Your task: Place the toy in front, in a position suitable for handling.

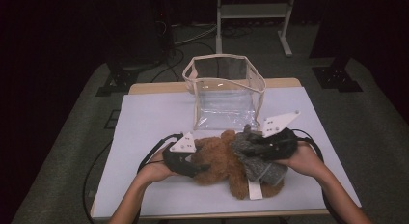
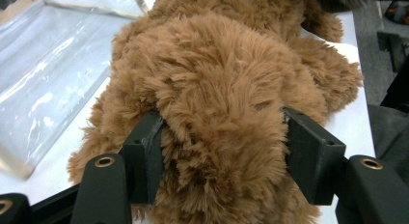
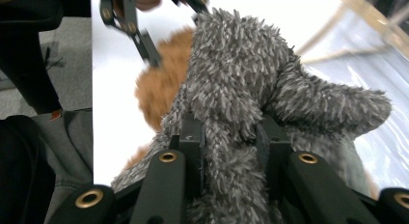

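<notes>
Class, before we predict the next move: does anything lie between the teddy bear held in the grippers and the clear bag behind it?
Nothing visible does. The bear lies just in front of the bag, with bare table around.

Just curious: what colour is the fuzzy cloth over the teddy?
Grey. The cloth shows best in the right gripper view, pinched by the right hand-held gripper.

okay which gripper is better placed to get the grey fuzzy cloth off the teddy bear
The right gripper, probably: its jaws already pinch a fold of the grey cloth. The left gripper is clamped on the bear, so it can hold it down.
</notes>
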Action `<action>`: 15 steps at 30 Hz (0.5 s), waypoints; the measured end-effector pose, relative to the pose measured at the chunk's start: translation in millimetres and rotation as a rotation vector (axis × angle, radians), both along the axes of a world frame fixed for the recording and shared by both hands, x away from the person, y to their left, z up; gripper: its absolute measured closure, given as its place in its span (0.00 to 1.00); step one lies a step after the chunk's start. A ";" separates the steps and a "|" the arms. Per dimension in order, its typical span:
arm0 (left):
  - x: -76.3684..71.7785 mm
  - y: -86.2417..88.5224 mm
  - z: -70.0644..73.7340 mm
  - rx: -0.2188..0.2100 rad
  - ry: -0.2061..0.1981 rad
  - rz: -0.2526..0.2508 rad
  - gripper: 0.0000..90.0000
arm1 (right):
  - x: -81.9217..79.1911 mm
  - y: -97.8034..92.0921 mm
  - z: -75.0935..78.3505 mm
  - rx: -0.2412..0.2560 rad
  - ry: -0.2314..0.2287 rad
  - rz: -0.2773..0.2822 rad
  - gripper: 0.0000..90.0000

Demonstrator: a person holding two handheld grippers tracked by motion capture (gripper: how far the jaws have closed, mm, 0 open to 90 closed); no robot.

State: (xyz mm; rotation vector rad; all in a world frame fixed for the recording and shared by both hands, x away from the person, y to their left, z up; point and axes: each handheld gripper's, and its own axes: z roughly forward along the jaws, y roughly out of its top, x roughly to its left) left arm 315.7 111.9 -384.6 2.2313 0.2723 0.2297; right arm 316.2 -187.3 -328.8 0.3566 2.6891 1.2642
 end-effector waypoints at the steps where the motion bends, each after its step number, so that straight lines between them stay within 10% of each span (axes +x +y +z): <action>1: 0.1 -4.4 -0.2 0.002 -0.004 -0.008 0.41 | 1.4 7.2 0.1 -0.011 -0.003 0.010 0.77; 7: 1.1 -14.9 -0.6 0.007 -0.021 -0.016 0.39 | 8.5 32.3 -14.5 -0.124 -0.011 0.025 0.77; 15: 2.9 11.6 -5.2 -0.014 0.010 0.039 0.33 | 12.1 12.1 -19.7 -0.096 0.012 -0.002 0.77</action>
